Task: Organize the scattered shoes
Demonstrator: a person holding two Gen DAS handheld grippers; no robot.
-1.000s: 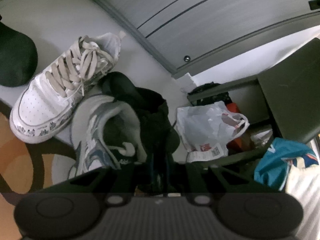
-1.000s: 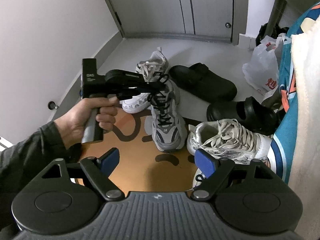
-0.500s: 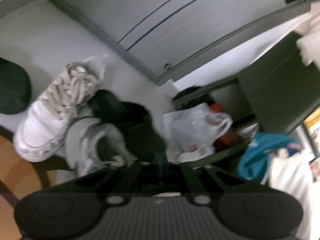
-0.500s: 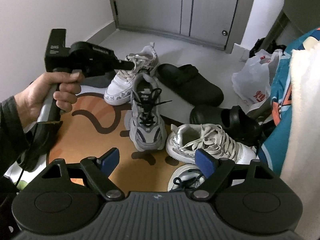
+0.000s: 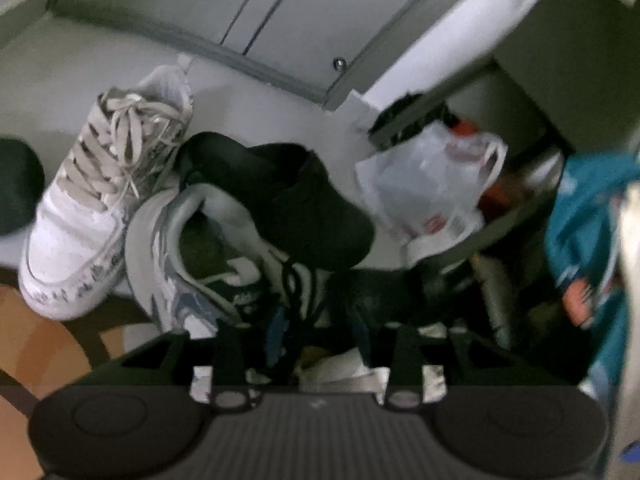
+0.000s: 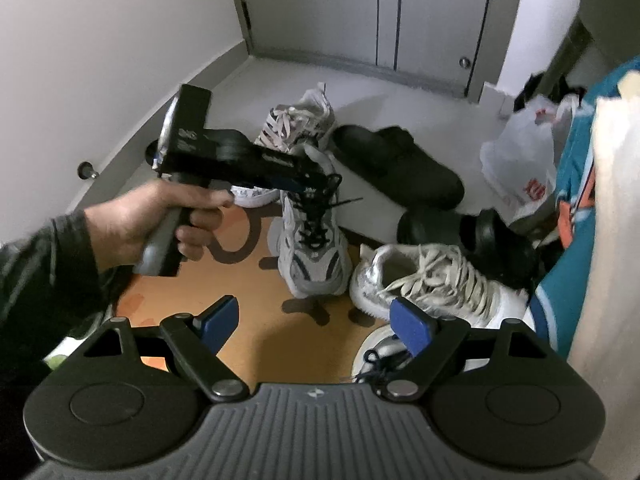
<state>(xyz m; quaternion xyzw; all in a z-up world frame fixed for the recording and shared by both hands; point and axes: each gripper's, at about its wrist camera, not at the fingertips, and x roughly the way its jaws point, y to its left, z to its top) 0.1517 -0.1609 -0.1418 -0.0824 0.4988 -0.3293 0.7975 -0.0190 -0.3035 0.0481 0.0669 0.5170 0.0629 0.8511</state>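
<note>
A grey sneaker with black laces [image 6: 316, 256] stands on the orange mat [image 6: 248, 292], toe toward my right gripper. A hand [image 6: 140, 224] holds my left gripper [image 6: 316, 184] at its laces. The jaws are opening, with the tongue and laces [image 5: 292, 280] between the spread fingers. A white sneaker [image 5: 92, 216] lies just left of the grey sneaker [image 5: 192, 280], and a black clog [image 5: 304, 200] lies behind it. My right gripper [image 6: 316, 320] hangs open and empty above the mat. Its mate, another white sneaker [image 6: 432, 284], lies on the right. A further grey sneaker [image 6: 380, 356] shows under the right finger.
A second black clog [image 6: 472, 240] lies by the near white sneaker. A white plastic bag [image 6: 516, 164] and teal cloth [image 6: 572, 200] crowd the right side. Grey doors [image 6: 400, 12] close the far end, a wall with a door stop [image 6: 86, 170] runs along the left.
The left gripper's fingers, shut on the grey sneaker's tongue a second ago, have spread apart. The left hand swung and rolled meanwhile. The right gripper kept still.
</note>
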